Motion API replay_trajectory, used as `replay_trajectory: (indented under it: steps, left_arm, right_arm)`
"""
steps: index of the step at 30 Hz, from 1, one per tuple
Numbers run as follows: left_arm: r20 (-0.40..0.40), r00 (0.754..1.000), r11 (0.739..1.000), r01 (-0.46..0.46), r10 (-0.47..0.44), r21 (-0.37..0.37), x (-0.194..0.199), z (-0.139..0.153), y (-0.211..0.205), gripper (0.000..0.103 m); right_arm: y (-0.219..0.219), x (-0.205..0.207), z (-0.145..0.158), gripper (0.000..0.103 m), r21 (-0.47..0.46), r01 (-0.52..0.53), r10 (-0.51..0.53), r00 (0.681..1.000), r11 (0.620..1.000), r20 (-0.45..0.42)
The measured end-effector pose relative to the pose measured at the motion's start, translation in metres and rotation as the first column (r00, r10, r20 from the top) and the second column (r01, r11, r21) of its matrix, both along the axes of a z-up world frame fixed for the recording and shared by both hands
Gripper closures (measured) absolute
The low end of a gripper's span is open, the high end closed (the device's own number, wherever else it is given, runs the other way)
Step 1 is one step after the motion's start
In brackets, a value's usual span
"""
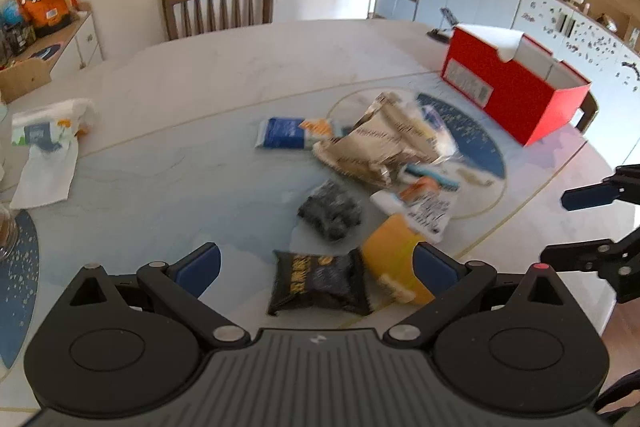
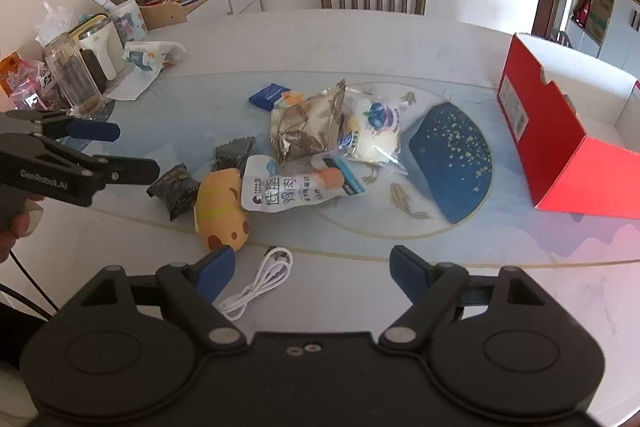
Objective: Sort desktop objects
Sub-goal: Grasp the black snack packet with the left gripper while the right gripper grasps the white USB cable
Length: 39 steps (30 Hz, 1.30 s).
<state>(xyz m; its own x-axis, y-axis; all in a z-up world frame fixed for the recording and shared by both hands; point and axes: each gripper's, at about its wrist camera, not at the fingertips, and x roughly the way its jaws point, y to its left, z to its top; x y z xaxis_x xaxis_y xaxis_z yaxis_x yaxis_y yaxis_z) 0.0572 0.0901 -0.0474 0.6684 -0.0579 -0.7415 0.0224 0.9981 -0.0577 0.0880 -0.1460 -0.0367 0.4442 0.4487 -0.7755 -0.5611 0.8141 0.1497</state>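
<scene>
**A:** OK, quick status, near to far. Right gripper: jaws spread wide, nothing btwn them. White USB cable lies coiled on the table just ahead of its left finger.

**B:** And the left gripper?

**A:** Also spread, empty. Black snack packet sits btwn its fingers but the pads aren't touching it. Yellow plush toy is right beside that packet, w/ a white pouch against its other side.

**B:** Rest of the pile?

**A:** Mid-table: crumpled silver-and-tan bag, blueberry bun pack, blue packet behind. All bunched, some overlapping. Red box stands open, well apart on the right side.

**B:** So which step?

**A:** Looks like the approach; nothing picked, nothing seen in the box (its floor is mostly hidden tho). Prob. first grab is the black packet w/ the left.

**B:** Next move needs?

**A:** Lower till the pads straddle the packet, close on it w/o catching the plush, then carry across to the box. Right could take the cable; thin and loose, so pinch the bundle, not one strand.
</scene>
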Motion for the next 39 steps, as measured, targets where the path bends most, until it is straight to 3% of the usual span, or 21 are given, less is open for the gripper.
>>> replay_trajectory:
  steps: [21,32,35,39]
  left_arm:
    - [-0.046,0.997,0.996,0.059,-0.056,0.068,0.014,-0.045,0.001,0.001]
    - [-0.04,0.995,0.991,0.096,-0.093,0.097,0.02,-0.052,-0.006,0.001]
    - [-0.045,0.995,0.991,0.092,-0.088,0.094,0.02,-0.052,-0.006,0.005]
    - [-0.066,0.995,0.994,0.086,-0.081,0.073,0.02,-0.057,-0.006,0.017]
  right_arm:
    - [0.041,0.002,-0.053,0.022,-0.098,-0.019,0.013,0.998,0.995,-0.054]
    - [0.058,0.002,-0.064,0.036,-0.151,-0.053,0.046,0.998,0.987,-0.048]
    - [0.059,0.001,-0.064,0.041,-0.15,-0.057,0.051,0.998,0.987,-0.044]
    - [0.059,-0.001,-0.063,0.045,-0.148,-0.057,0.051,0.998,0.987,-0.041]
